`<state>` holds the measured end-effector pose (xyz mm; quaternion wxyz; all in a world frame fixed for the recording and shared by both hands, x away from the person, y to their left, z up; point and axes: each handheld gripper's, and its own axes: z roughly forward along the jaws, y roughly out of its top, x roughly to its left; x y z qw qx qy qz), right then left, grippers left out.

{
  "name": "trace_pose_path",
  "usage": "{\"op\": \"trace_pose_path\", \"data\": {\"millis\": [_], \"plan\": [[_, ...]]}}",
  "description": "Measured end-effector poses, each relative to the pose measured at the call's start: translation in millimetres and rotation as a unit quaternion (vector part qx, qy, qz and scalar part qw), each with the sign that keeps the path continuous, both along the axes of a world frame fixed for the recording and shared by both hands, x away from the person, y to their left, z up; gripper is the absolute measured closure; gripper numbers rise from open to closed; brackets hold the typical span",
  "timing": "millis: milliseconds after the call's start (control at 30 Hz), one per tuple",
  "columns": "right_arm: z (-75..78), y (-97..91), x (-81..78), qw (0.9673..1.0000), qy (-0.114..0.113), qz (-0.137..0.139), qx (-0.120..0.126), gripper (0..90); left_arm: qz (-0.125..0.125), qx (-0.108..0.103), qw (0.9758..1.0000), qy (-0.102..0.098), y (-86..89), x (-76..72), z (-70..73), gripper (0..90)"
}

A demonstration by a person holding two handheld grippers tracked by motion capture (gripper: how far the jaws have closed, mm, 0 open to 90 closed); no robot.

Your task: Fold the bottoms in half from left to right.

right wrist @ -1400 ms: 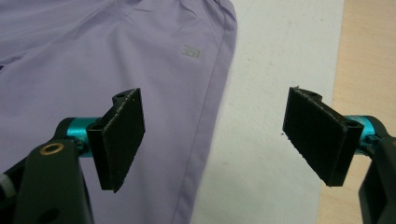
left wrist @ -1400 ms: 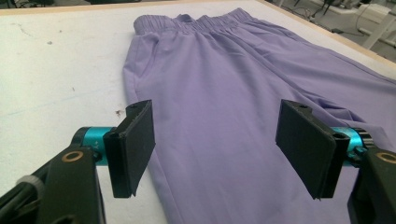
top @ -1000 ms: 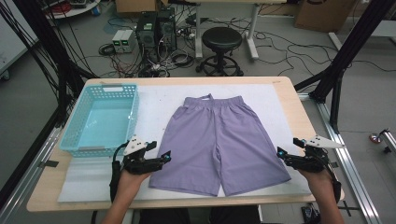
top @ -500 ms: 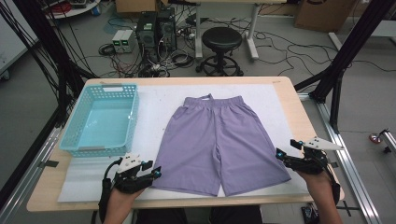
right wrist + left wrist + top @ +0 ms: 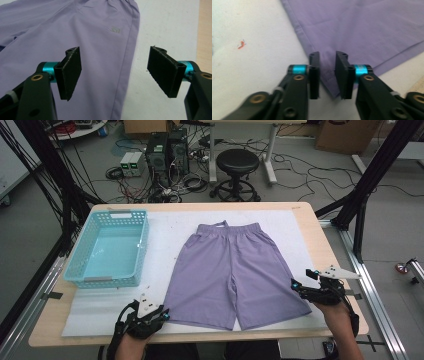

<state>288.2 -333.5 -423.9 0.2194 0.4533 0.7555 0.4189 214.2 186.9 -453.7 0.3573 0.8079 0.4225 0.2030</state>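
Your left gripper (image 5: 327,75) has just been closing, its 2 jaws narrowed astride the near-left hem corner of the purple shorts (image 5: 235,270), which lie flat on the white mat (image 5: 100,305), pads not visibly pinching yet, while your right gripper (image 5: 115,72) gapes wide over the right leg's edge, holding nothing.

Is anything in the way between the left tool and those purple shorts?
Nothing visible. The left tool has just been closing its jaws around the corner hem of the purple shorts, with cloth between them and a narrow gap left. The blue basket sits apart.
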Motion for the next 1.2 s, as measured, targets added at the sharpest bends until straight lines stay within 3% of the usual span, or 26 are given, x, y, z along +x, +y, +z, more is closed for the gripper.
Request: {"op": "trace_pose_path", "data": {"millis": [67, 100, 267, 333, 367, 533, 567, 633, 700, 733, 800, 867, 900, 933, 1000, 1100, 1200], "plan": [[-0.3, 3.4, 1.6, 1.0000, 0.001, 0.005, -0.001, 27.6, -0.003, 0.001, 1.0000, 0.000, -1.9, -1.5, 0.0, 84.6], [-0.3, 3.4, 1.6, 1.0000, 0.001, 0.005, -0.001, 27.6, -0.001, -0.003, 1.0000, 0.001, -1.9, -1.6, 0.0, 84.6], [4.3, 16.0, 6.4, 0.9997, -0.003, 0.024, 0.006, 27.6, 0.011, -0.062, 0.9976, 0.029, 8.9, 0.0, 0.5, 86.7], [11.6, 35.1, 14.3, 0.9988, -0.008, 0.046, 0.011, 27.6, 0.014, -0.085, 0.9959, 0.026, 14.6, 1.1, 3.1, 86.7], [11.6, 35.1, 14.3, 0.9988, -0.008, 0.046, 0.011, 27.6, 0.014, -0.085, 0.9959, 0.026, 14.6, 1.1, 3.1, 86.7], [22.5, 94.4, 44.5, 0.9937, -0.008, 0.112, 0.001, 32.4, 0.004, -0.092, 0.9955, 0.019, 14.2, 1.5, 5.0, 86.6], [22.5, 94.4, 44.5, 0.9937, -0.008, 0.112, 0.001, 32.4, 0.001, -0.098, 0.9950, 0.018, 13.9, 1.3, 5.5, 86.6], [27.1, 124.2, 63.9, 0.9917, -0.006, 0.128, -0.004, 34.8, -0.004, -0.103, 0.9946, 0.015, 14.2, 1.1, 6.8, 86.6], [28.1, 133.7, 70.4, 0.9912, -0.005, 0.132, -0.005, 35.9, -0.008, -0.107, 0.9942, 0.014, 15.5, 1.2, 7.6, 86.6], [29.6, 154.0, 83.6, 0.9902, 0.003, 0.140, -0.009, 41.4, -0.008, -0.111, 0.9937, 0.014, 15.9, 1.3, 7.8, 86.6], [29.6, 163.7, 89.7, 0.9892, 0.003, 0.146, -0.010, 46.3, -0.008, -0.118, 0.9929, 0.014, 16.9, 1.1, 8.1, 86.6], [28.0, 195.1, 106.7, 0.9863, 0.011, 0.163, -0.020, 54.5, -0.012, -0.120, 0.9926, 0.013, 18.0, 1.0, 8.8, 86.6], [28.0, 195.1, 106.7, 0.9863, 0.011, 0.163, -0.020, 54.5, -0.013, -0.122, 0.9923, 0.013, 18.4, 1.1, 9.0, 86.6], [25.7, 215.8, 116.6, 0.9840, 0.021, 0.175, -0.029, 56.2, -0.013, -0.125, 0.9919, 0.014, 18.6, 1.2, 9.1, 86.6], [24.4, 225.9, 121.4, 0.9829, 0.023, 0.179, -0.035, 56.7, -0.014, -0.129, 0.9914, 0.015, 19.2, 1.3, 8.9, 86.6], [20.0, 257.9, 137.1, 0.9810, 0.027, 0.188, -0.040, 57.2, -0.014, -0.134, 0.9908, 0.015, 20.2, 2.3, 8.4, 86.6], [17.5, 269.5, 143.7, 0.9807, 0.030, 0.190, -0.037, 57.7, -0.016, -0.136, 0.9904, 0.014, 21.2, 3.0, 8.1, 86.6]]}}
